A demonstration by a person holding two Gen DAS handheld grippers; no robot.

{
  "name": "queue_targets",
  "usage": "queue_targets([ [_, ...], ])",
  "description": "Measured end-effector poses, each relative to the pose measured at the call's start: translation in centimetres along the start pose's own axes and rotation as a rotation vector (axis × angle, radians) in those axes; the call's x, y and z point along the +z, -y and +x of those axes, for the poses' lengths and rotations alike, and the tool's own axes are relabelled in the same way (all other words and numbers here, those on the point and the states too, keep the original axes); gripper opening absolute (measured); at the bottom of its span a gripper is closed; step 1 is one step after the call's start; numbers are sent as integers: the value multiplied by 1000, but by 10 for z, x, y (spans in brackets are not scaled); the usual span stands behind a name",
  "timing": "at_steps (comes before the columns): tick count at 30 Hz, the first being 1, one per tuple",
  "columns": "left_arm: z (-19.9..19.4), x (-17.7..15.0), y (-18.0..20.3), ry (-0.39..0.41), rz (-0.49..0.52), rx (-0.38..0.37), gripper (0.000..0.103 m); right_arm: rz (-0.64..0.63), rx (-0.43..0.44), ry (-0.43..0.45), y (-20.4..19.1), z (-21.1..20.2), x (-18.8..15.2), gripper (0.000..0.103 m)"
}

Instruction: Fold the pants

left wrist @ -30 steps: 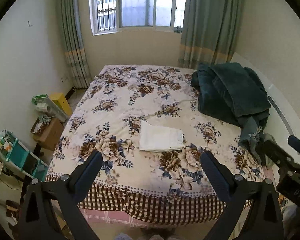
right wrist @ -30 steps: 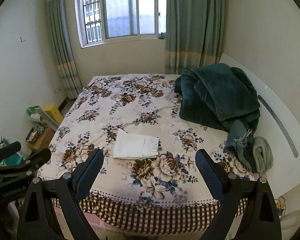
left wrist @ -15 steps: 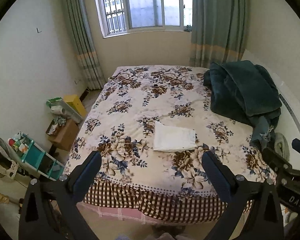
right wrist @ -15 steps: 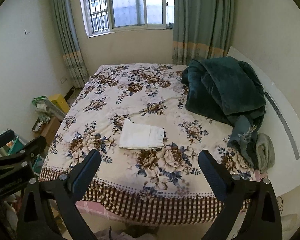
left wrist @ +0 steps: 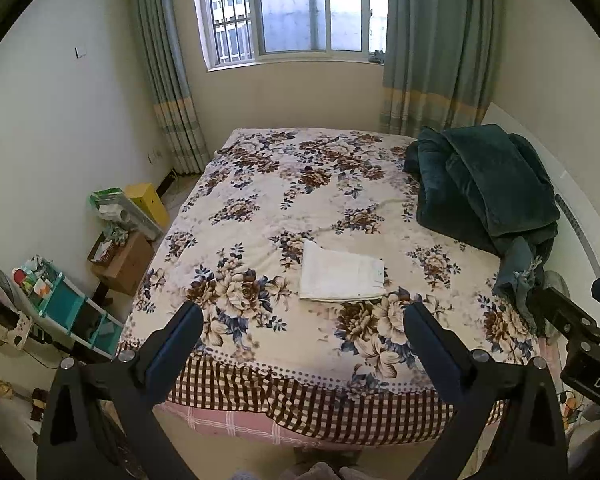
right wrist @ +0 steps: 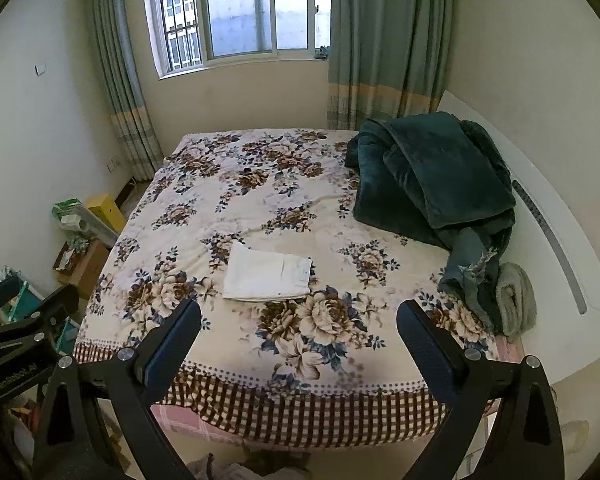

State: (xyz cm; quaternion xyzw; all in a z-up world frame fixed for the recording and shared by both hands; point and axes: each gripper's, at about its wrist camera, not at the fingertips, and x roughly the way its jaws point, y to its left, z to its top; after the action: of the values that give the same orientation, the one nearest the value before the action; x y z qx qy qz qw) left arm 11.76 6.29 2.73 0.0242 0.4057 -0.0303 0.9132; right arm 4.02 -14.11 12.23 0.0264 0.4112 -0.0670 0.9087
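Pulled both grippers farther back from flowered bedspread (left wrist: pixel 260 216) — left gripper (left wrist: pixel 300 344) and right gripper (right wrist: pixel 298 340) wide, holding nothing. Left white cotton pants (left wrist: pixel 342 276), folded into 1 flat rectangle, near foot edge — well apart. Risk: could undo fold if snagged on re-approach.

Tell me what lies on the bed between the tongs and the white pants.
Nothing visible does. The pants lie folded on the bedspread, and only bare floral cloth separates them from the open left tongs and the open right tongs. The green blanket is heaped off to the right, apart from the pants.
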Motion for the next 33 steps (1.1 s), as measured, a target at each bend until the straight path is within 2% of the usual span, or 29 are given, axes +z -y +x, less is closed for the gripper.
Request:
queue_targets([
  [16,5,-7,1,-16,-10,32,103,-1,16,-35,2,13,-15,103],
  [33,6,-8,-2,-21,-1,28,103,-14,9,-35,-2,15,-14,103],
])
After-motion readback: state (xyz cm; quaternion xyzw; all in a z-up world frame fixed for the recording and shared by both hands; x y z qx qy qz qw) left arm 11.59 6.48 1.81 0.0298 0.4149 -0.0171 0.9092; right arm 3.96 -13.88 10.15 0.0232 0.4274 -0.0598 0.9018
